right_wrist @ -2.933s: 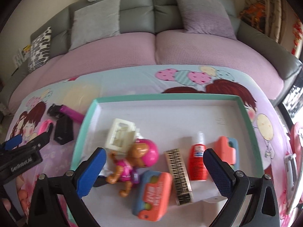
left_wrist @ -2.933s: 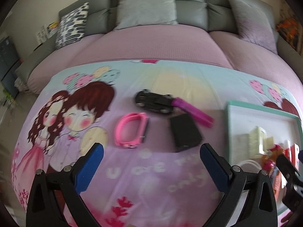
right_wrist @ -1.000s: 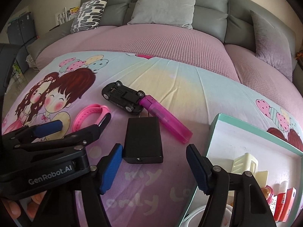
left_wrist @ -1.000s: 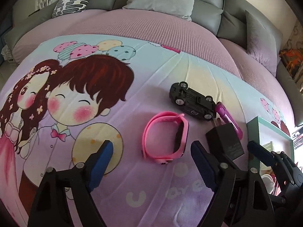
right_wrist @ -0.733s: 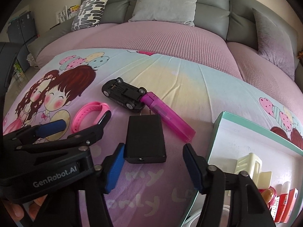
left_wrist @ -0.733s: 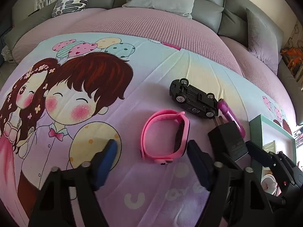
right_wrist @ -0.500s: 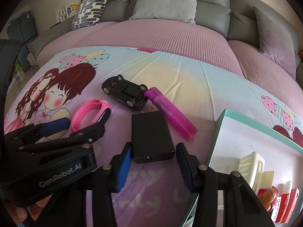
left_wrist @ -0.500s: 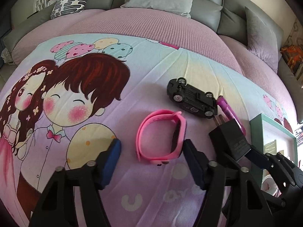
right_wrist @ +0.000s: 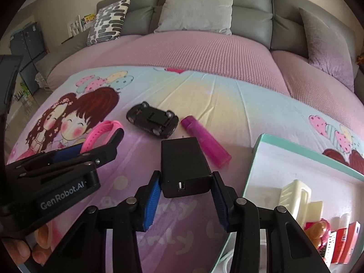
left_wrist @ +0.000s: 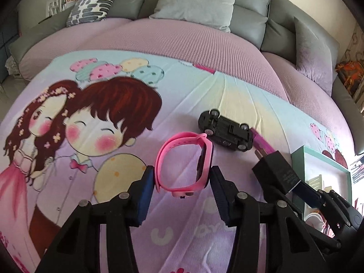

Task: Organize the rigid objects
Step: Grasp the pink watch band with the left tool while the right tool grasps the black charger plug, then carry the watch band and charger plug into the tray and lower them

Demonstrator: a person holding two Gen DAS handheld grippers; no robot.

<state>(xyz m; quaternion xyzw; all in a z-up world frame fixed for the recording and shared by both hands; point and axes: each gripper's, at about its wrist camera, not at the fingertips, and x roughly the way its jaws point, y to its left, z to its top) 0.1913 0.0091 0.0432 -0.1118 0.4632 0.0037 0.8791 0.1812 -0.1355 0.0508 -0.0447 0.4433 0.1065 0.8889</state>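
A pink wristband (left_wrist: 184,162) lies on the cartoon-print cloth, and my left gripper (left_wrist: 180,194) is shut on its near end. A black charger block (right_wrist: 183,166) sits between the blue pads of my right gripper (right_wrist: 185,201), which is shut on it; it also shows in the left wrist view (left_wrist: 275,171). An upturned black toy car (left_wrist: 225,130) and a magenta tube (right_wrist: 204,141) lie just beyond, the car also in the right wrist view (right_wrist: 152,119). The left gripper shows at the left of the right wrist view (right_wrist: 100,145).
A teal-rimmed white tray (right_wrist: 252,159) at the right holds a cream plastic piece (right_wrist: 295,198), a red bottle and other small toys. A pink-covered grey sofa (right_wrist: 204,45) with cushions stands behind the cloth.
Both grippers moved forward and closed: the left on the pink wristband, the right on the black charger block. The charger has tipped up off the cloth.
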